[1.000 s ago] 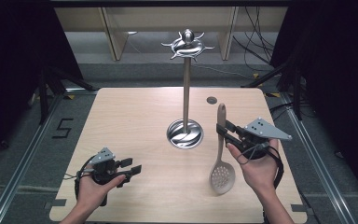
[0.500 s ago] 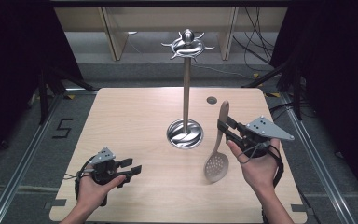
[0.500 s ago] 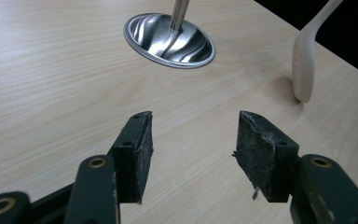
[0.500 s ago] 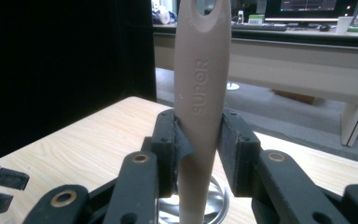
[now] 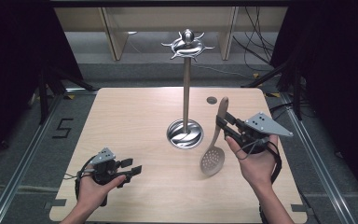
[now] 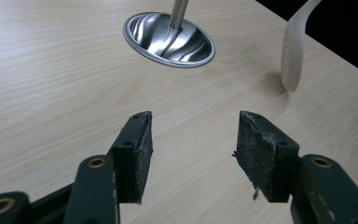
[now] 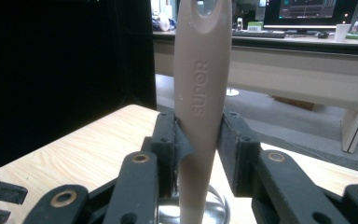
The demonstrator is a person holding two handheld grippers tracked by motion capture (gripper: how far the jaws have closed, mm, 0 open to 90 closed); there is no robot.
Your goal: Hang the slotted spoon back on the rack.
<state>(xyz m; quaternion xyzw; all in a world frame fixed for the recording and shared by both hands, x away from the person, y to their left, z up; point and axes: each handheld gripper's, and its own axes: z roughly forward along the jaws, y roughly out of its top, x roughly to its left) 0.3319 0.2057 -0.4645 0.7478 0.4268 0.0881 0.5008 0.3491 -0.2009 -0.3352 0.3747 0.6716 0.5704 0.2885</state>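
A beige slotted spoon (image 5: 216,144) hangs nearly upright over the table's right half, its perforated bowl (image 5: 212,161) low and its handle (image 7: 200,88) pointing up. My right gripper (image 5: 220,123) is shut on the handle, which reads SUPOR between the pads (image 7: 179,140). A tall metal utensil stand (image 5: 185,88) rises from a round steel base (image 5: 185,133) just left of the spoon, with hooks (image 5: 186,43) at its top. My left gripper (image 5: 133,166) rests low at the front left, open, nothing between its pads (image 6: 135,149); the base (image 6: 170,39) and spoon bowl (image 6: 294,46) lie ahead of it.
The wooden table (image 5: 135,116) carries a small dark round spot (image 5: 211,100) near its back right. Shelving legs (image 5: 112,32) and cables (image 5: 261,51) stand beyond the far edge. Metal floor rails (image 5: 23,158) run along both sides of the table.
My right gripper has lifted and tilted the spoon: its bowl left the table and swung left towards the stand's base, the handle turning more upright. The left gripper has stayed put.
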